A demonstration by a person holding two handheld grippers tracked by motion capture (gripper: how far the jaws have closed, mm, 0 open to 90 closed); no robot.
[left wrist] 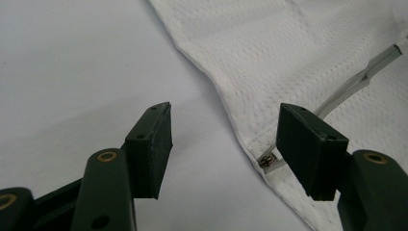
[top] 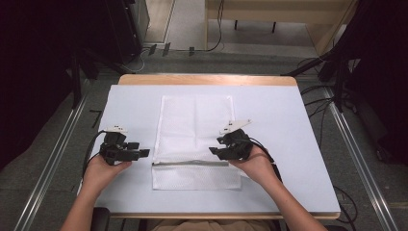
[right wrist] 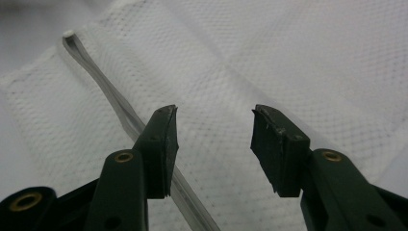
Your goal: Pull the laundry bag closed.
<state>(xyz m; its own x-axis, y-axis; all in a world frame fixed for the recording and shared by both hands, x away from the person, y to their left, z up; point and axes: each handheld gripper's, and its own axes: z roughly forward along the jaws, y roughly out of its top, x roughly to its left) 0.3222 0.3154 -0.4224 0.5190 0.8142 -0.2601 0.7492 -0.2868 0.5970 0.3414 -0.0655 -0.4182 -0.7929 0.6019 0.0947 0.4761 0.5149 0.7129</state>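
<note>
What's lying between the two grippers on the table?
In the high view, a white mesh bag with its grey zipper lies between the left gripper and right gripper.

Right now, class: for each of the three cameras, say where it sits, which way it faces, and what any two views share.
High view: above the person's side, facing forward and down on the white mesh zip bag; forearms, left gripper, right gripper.
Left gripper view: rides the left gripper, facing the bag's edge and zip pull; open jaws.
Right gripper view: rides the right gripper, over the mesh; open jaws.
Shared: all show the grey zip.
</note>
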